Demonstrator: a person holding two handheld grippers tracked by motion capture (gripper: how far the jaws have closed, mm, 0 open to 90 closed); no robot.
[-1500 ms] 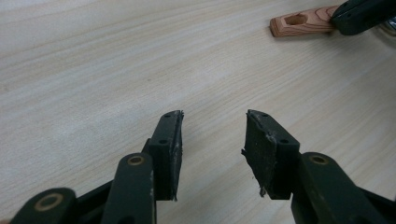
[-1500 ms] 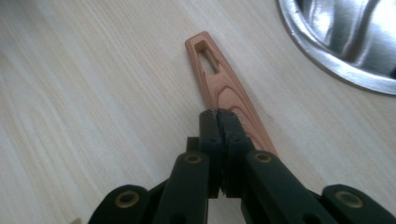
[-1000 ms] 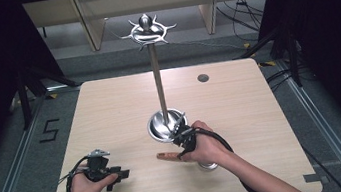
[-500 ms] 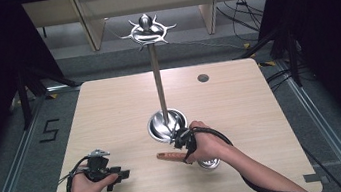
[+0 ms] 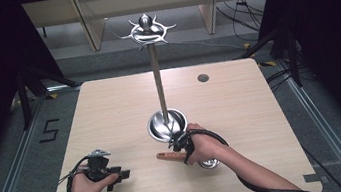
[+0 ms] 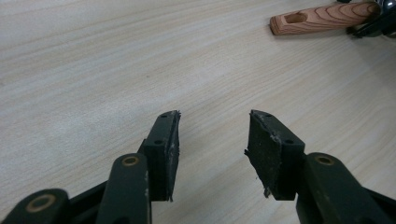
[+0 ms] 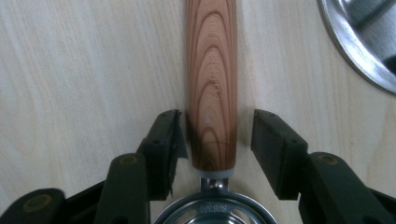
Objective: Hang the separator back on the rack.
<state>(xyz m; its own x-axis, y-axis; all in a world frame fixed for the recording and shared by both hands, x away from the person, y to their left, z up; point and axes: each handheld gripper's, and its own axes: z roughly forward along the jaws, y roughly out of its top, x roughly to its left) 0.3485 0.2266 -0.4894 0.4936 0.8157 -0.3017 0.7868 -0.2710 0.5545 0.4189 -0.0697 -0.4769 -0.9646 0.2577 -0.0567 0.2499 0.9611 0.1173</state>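
A utensil with a wooden handle [image 5: 168, 155] [image 7: 211, 84] and a perforated metal head [image 5: 210, 163] [image 7: 215, 212] lies flat on the table in front of the stand. My right gripper [image 5: 181, 147] [image 7: 215, 126] is open, its jaws straddling the handle close to the metal end, with a small gap on each side. My left gripper [image 5: 119, 174] [image 6: 212, 126] is open and holds nothing, low over the table at the front left. The handle's tip [image 6: 322, 18] appears far off in the left gripper view.
A tall metal stand [image 5: 159, 87] rises from a round dish-shaped base [image 5: 177, 120] [image 7: 359, 51] at the table's middle, with a ring of hooks [image 5: 147, 30] on top. A dark round hole [image 5: 203, 78] sits at the back right of the wooden table [image 5: 110, 114].
The right hand has shifted very slightly over the handle. The utensil and the left gripper have not moved.
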